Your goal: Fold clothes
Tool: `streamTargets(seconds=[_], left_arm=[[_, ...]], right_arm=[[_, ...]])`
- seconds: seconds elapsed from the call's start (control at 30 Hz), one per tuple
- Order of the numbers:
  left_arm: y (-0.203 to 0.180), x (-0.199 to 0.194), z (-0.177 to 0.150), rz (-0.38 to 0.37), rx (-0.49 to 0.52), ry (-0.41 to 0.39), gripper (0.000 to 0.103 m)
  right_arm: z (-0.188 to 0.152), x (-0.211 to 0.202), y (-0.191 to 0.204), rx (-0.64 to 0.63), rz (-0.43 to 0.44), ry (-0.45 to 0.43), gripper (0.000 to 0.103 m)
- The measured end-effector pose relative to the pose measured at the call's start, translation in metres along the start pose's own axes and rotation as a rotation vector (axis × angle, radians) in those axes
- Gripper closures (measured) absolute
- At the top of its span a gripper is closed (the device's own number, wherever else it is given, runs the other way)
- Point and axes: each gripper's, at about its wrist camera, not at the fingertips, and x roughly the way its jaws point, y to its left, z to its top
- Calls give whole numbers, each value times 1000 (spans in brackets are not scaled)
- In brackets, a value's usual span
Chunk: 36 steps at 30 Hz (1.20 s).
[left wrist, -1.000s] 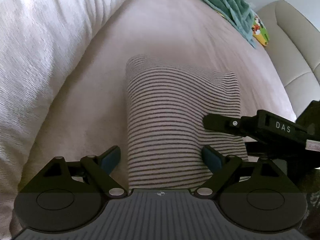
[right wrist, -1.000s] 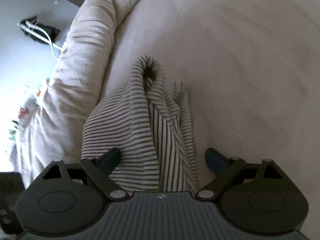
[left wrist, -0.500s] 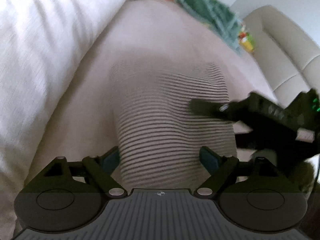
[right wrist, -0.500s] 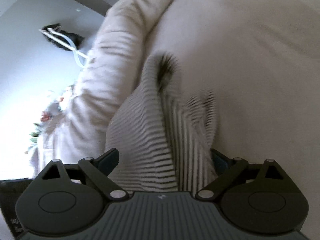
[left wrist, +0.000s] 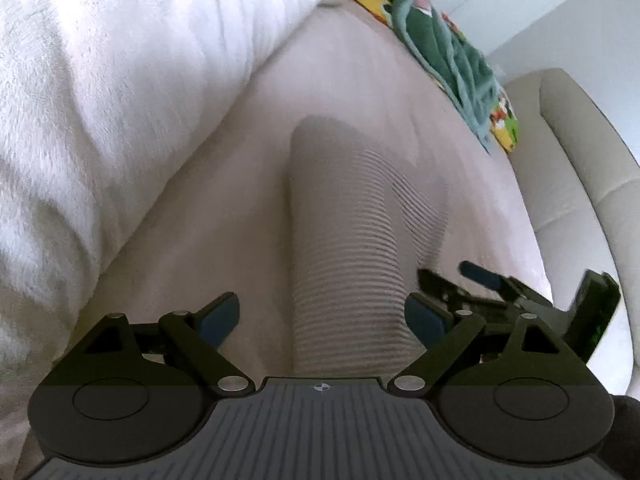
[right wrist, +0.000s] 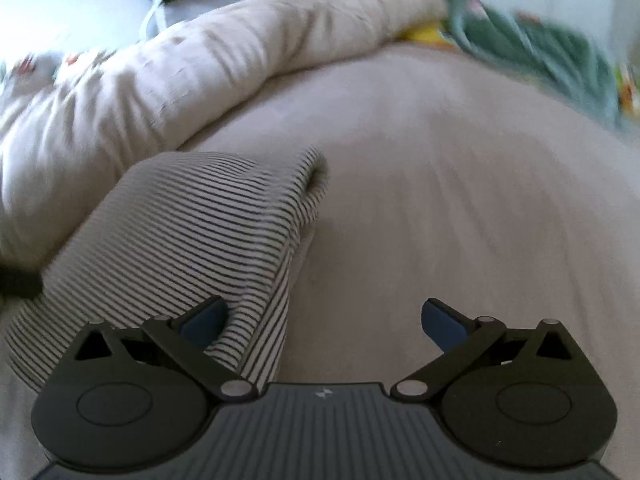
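Note:
A white garment with thin dark stripes (left wrist: pixel 348 248) lies folded in a thick bundle on the beige bed sheet (left wrist: pixel 248 220). My left gripper (left wrist: pixel 322 316) is open, its fingers on either side of the bundle's near end. My right gripper (right wrist: pixel 324 320) is open over the sheet; the striped garment (right wrist: pixel 192 232) lies to its left and touches its left finger (right wrist: pixel 204 320). The right gripper also shows in the left wrist view (left wrist: pixel 452 280) at the garment's right side.
A bulky white duvet (left wrist: pixel 112 92) is heaped along the left of the bed. A green cloth on a yellow patterned item (left wrist: pixel 452 52) lies at the far end. A cream padded headboard (left wrist: pixel 580 152) runs along the right.
Both grippers stayed open. The right gripper swung to the right, off the garment and over bare sheet. The left view tilted up and the bundle looks narrower.

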Motion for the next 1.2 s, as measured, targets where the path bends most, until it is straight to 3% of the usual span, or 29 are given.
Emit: streamTargets(seconds=[0.1,0.13,0.17,0.2,0.3,0.37,0.47,0.53,0.7,0.83,0.93,1.0,1.1,1.2], left_arm=[[-6,11,-2,43,29,29,18],[-9,13,-3,49,38,38,26],[-10,13,-4,42,50,40,34],[-12,12,-5,38,64,39,39],[-22,17,-6,33,88,39,50],[-30,20,-5,48,99,37,50],[-35,11,-13,56,115,25,50],[-37,3,-17,49,119,14,51],[-40,-13,-37,77,130,-17,44],[-40,-15,-60,58,139,-4,35],[-44,-6,-74,97,164,32,33],[-48,-1,-82,147,196,43,33],[-52,6,-83,176,212,40,29],[-56,11,-72,213,215,17,32]], right_arm=[[2,-6,-2,-37,-44,-9,2],[8,-10,-2,-3,-25,-7,7],[14,-13,-2,30,-5,-5,22],[20,-16,-2,62,13,-4,30],[44,-17,14,32,-22,-98,31],[60,-11,22,11,-62,-157,31],[71,27,25,-4,-112,-49,30],[65,36,22,-4,-130,-26,29],[42,-22,8,112,-48,-94,19],[-6,-64,15,39,5,-102,9],[-34,-46,30,-99,-79,-12,6],[-39,-36,30,-83,-109,4,2],[-36,-51,29,-29,-70,-49,2],[-43,-67,39,-118,-36,-64,1]])
